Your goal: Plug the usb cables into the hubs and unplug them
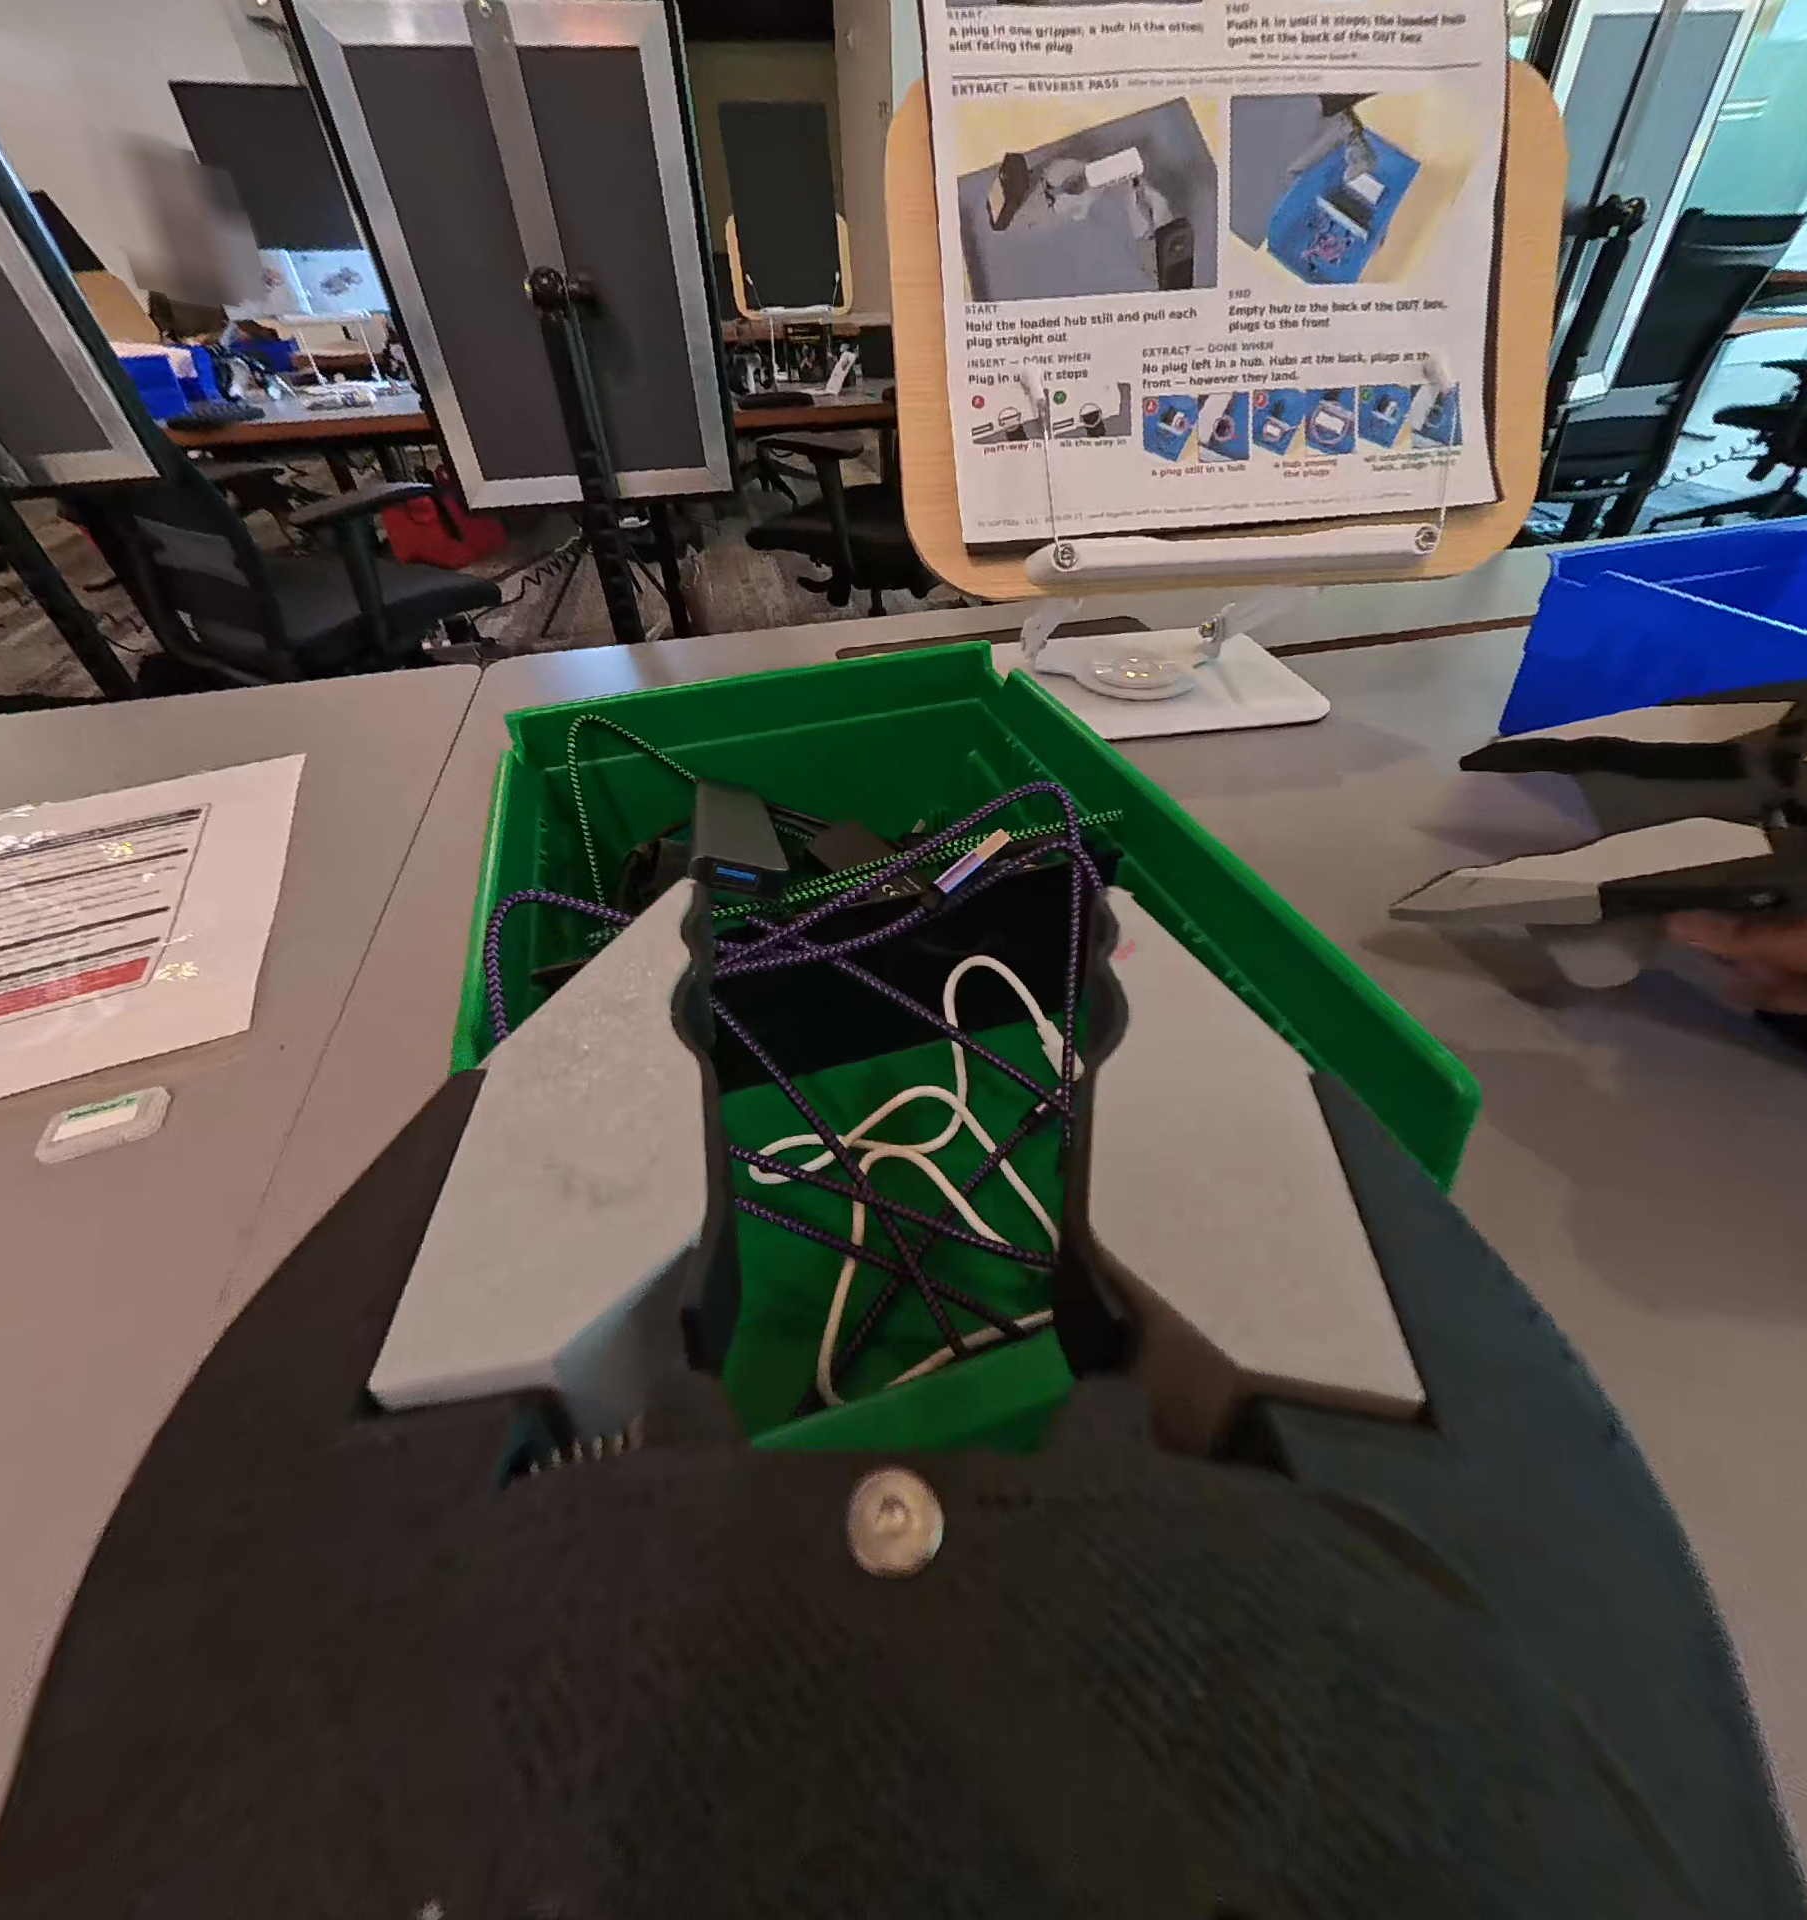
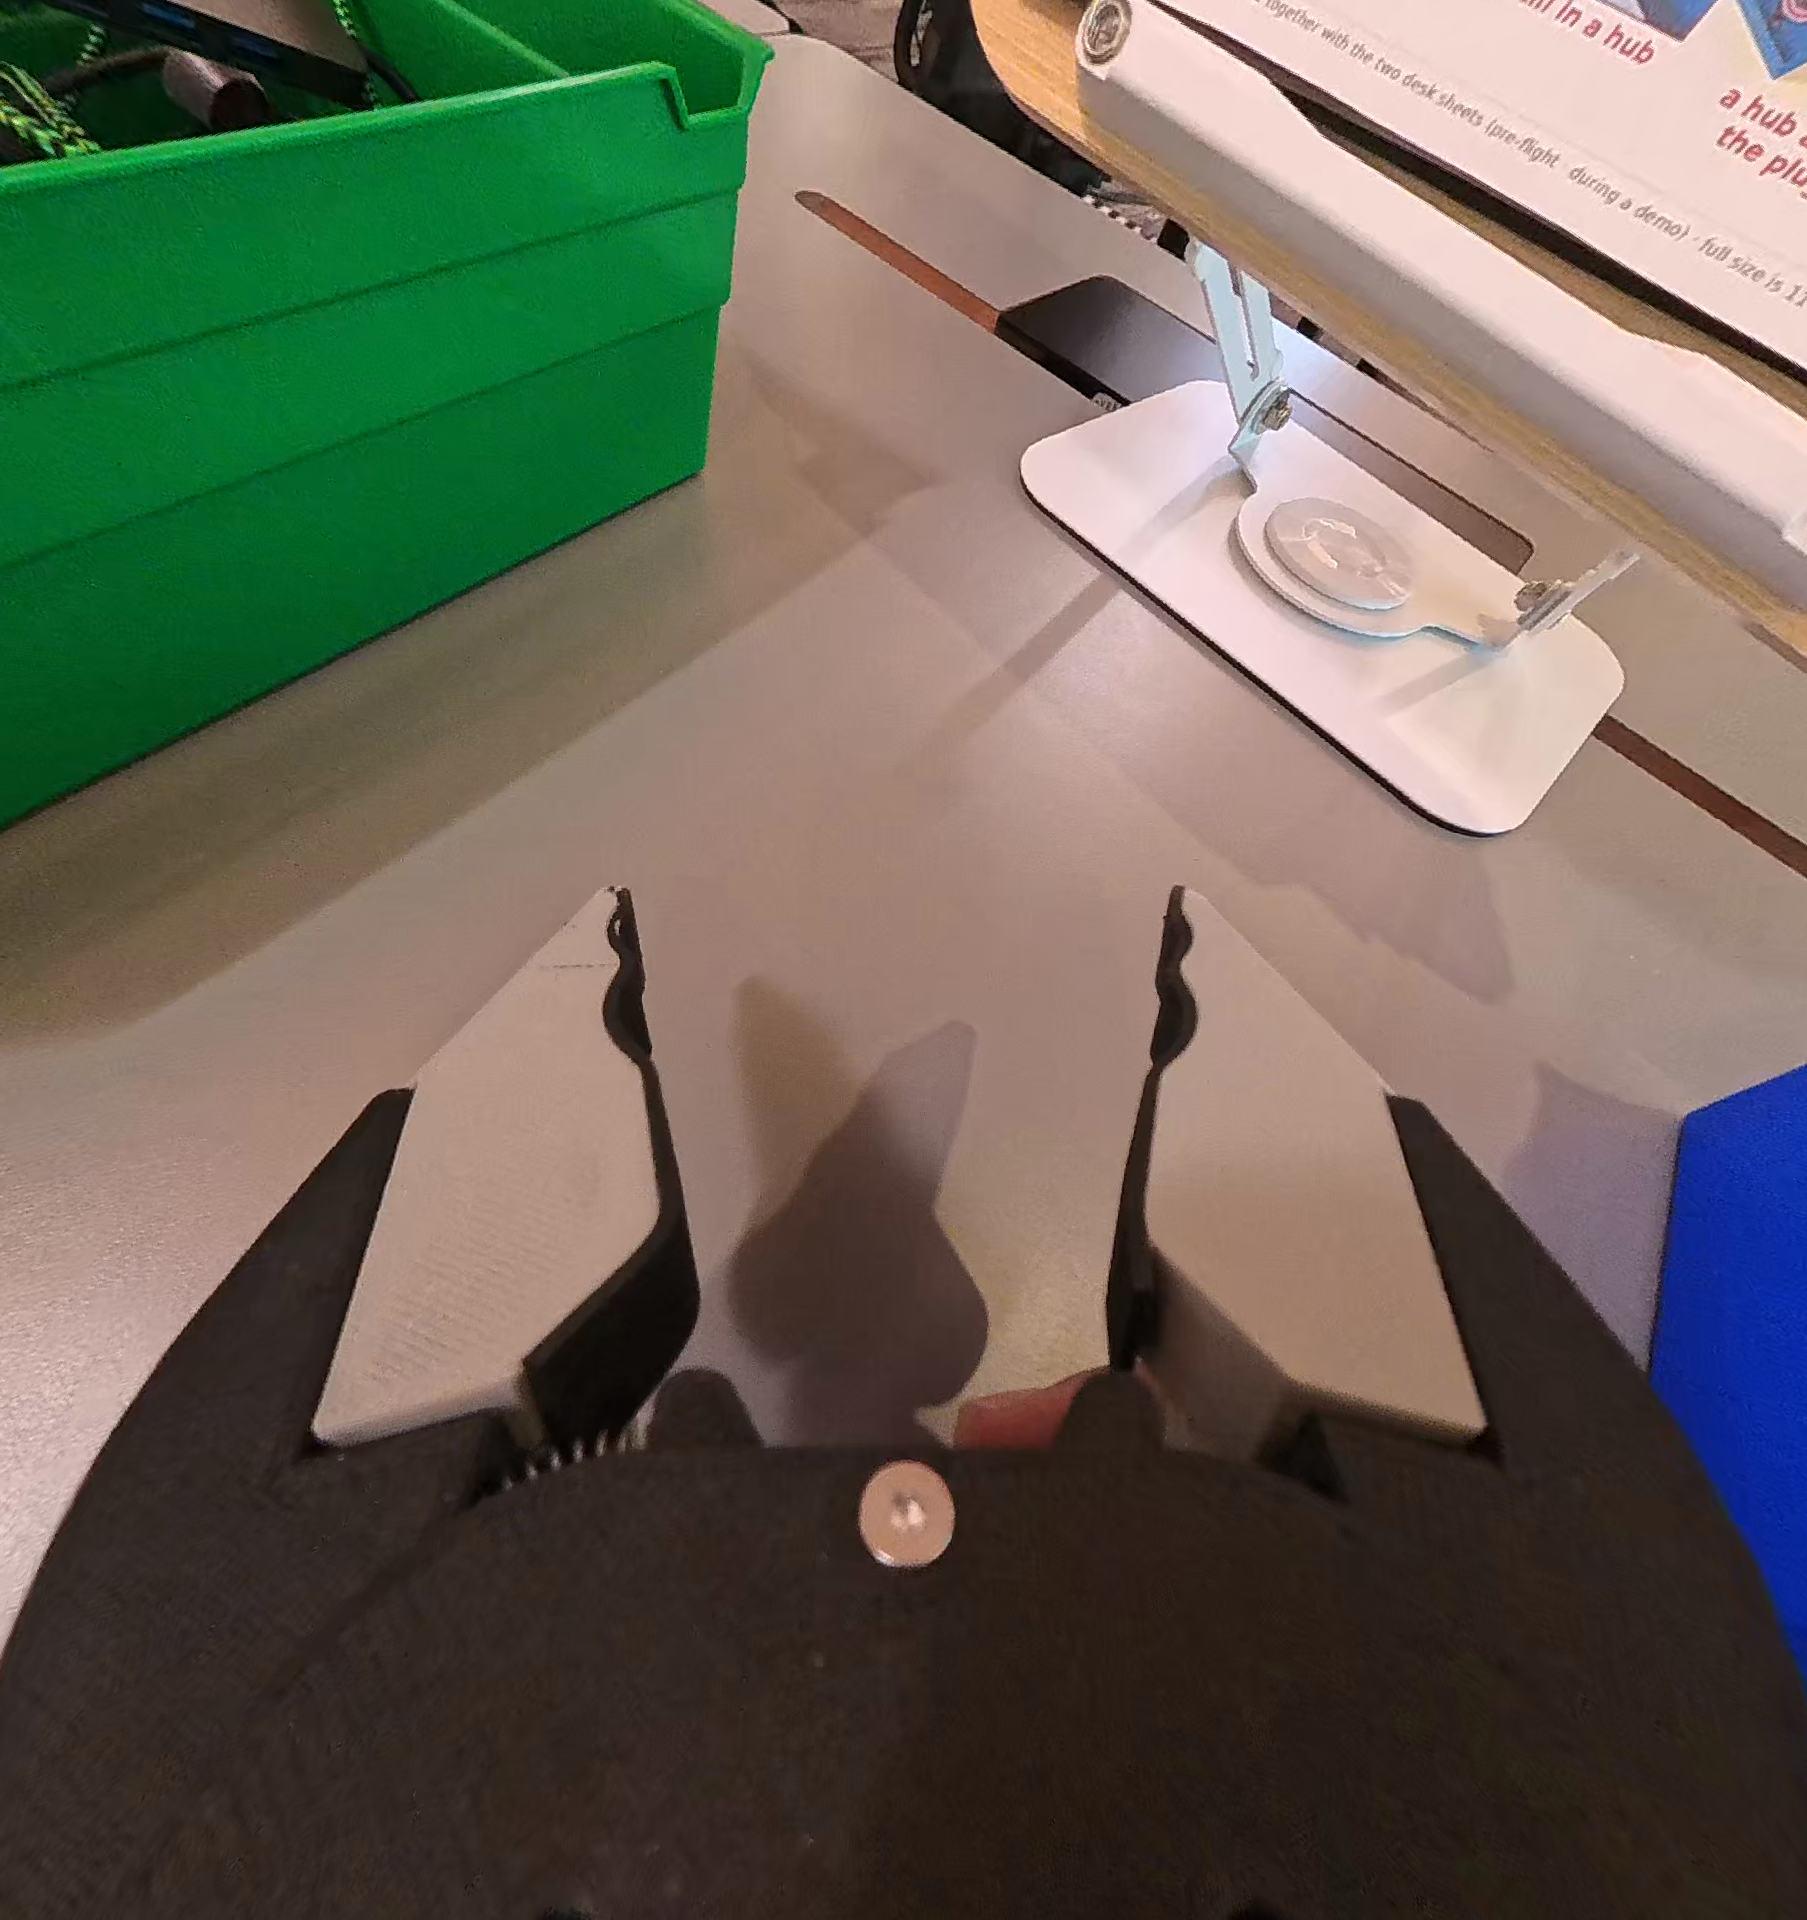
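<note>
- Office space is spreading out behind the desk: we are seeing dark framed panels (image 1: 525, 260), black swivel chairs (image 1: 286, 592) and cluttered tables further back.
- Grey tabletop (image 1: 1190, 1299) is carrying everything near us, with a seam running between two desk sections on the left.
- We are looking at an instruction sheet on a wooden board (image 1: 1221, 281), leaning on a white stand (image 2: 1325, 623) behind the bins.
- A green bin (image 1: 1294, 966) is sitting in the middle of the desk, its far compartment walled off by a divider.
- A blue bin (image 1: 1688, 613) is standing at the far right, near the stand; we cannot tell what it is holding.
- A printed paper sheet (image 1: 99, 925) is lying flat on the left, with a small tag (image 1: 104, 1122) just beside its near edge.
- Inside the green bin we are seeing a tangle: a purple braided cable (image 1: 878, 1039) looping over a white cable (image 1: 982, 1101), with a green-and-black braided cable (image 1: 608, 769) trailing over the back.
- A dark grey hub (image 1: 738, 842) is resting tilted on the pile at the back, its blue port facing us, and a silver plug (image 1: 966, 862) is poking up just beside it.
- We are holding the left gripper (image 1: 899, 914) over the bin, fingers spread wide and gripping nothing.
- We are keeping the right gripper (image 2: 894, 904) above bare desk between the two bins, likewise wide apart and empty.
</note>
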Tool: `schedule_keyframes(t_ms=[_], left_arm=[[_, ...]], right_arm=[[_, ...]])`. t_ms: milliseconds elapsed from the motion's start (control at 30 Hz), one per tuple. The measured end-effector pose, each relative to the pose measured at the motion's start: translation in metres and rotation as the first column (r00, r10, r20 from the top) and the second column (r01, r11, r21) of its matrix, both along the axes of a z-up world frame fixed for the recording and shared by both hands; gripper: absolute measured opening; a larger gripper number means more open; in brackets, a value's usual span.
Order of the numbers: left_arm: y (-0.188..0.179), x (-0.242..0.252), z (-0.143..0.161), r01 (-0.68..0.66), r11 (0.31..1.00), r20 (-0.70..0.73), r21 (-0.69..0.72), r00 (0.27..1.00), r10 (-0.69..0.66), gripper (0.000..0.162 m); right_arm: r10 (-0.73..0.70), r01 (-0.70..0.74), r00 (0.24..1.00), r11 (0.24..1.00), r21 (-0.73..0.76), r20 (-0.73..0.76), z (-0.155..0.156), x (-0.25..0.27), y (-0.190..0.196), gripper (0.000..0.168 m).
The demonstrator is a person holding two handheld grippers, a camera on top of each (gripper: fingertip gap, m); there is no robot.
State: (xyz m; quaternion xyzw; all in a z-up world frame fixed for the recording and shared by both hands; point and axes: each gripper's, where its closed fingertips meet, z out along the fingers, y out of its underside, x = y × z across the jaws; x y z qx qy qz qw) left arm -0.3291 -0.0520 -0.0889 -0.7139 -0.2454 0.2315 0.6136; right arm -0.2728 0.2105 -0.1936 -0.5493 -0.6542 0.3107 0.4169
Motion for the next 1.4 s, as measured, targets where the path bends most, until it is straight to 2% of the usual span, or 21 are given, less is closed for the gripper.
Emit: schedule_keyframes(t_ms=[100, 167, 300, 467, 567, 633, 767, 900, 1000, 1067, 1100, 1233, 1400], left_arm=[[-0.009, -0.006, 0.001, -0.065, 0.998, -0.011, 0.013, 0.998, 0.065, 0.055], [-0.016, -0.009, -0.002, -0.102, 0.995, -0.013, -0.001, 0.995, 0.102, 0.055], [-0.016, -0.004, -0.009, -0.075, 0.997, 0.041, -0.015, 0.996, 0.076, 0.077], [-0.015, -0.002, -0.007, -0.044, 0.999, 0.071, -0.003, 0.997, 0.044, 0.08], [-0.008, -0.015, 0.007, -0.095, 0.993, -0.007, -0.072, 0.995, 0.095, 0.073], [0.006, -0.028, 0.012, -0.079, 0.986, -0.042, -0.15, 0.996, 0.073, 0.06], [0.025, -0.07, -0.014, -0.073, 0.916, 0.038, -0.395, 0.995, 0.096, 0.061], [0.033, -0.091, -0.042, -0.019, 0.835, 0.117, -0.55, 0.988, 0.1, 0.06], [0.028, -0.104, -0.055, -0.039, 0.761, 0.088, -0.647, 0.988, 0.126, 0.049], [0.027, -0.106, -0.062, -0.019, 0.727, 0.095, -0.686, 0.989, 0.116, 0.028], [0.027, -0.106, -0.065, -0.011, 0.716, 0.098, -0.698, 0.989, 0.111, 0.029], [0.027, -0.111, -0.058, -0.043, 0.717, 0.058, -0.696, 0.992, 0.115, 0.026], [0.025, -0.109, -0.026, -0.172, 0.716, -0.139, -0.676, 0.985, 0.105, 0.026]], right_arm=[[-0.019, 0.019, 1.0, 1.0, 0.024, -0.009, 0.003, -0.001, 0.003, 0.097], [-0.024, 0.024, 1.0, 1.0, 0.014, -0.018, 0.007, -0.001, 0.003, 0.097], [-0.019, 0.019, 0.999, 1.0, -0.01, -0.026, 0.011, 0.001, 0.001, 0.098], [-0.028, 0.028, 0.999, 0.999, -0.021, -0.041, 0.016, 0.002, 0.006, 0.096], [-0.031, 0.03, 0.999, 0.999, -0.038, -0.031, 0.013, 0.001, 0.007, 0.097], [-0.029, 0.028, 0.999, 0.999, -0.034, -0.027, 0.012, 0.001, 0.008, 0.096], [-0.027, 0.026, 0.999, 0.999, -0.024, -0.029, 0.014, 0.002, 0.007, 0.094], [-0.024, 0.023, 0.999, 0.999, -0.029, -0.04, 0.018, 0.003, 0.007, 0.094], [-0.021, 0.02, 0.999, 0.999, -0.033, -0.047, 0.021, 0.004, 0.007, 0.093], [-0.019, 0.017, 0.998, 0.999, -0.034, -0.055, 0.024, 0.004, 0.006, 0.093], [-0.018, 0.016, 0.998, 0.999, -0.034, -0.059, 0.025, 0.005, 0.006, 0.092], [-0.015, 0.013, 0.998, 0.999, -0.035, -0.063, 0.027, 0.005, 0.006, 0.091], [-0.015, 0.012, 0.998, 0.999, -0.039, -0.066, 0.027, 0.006, 0.006, 0.09]])
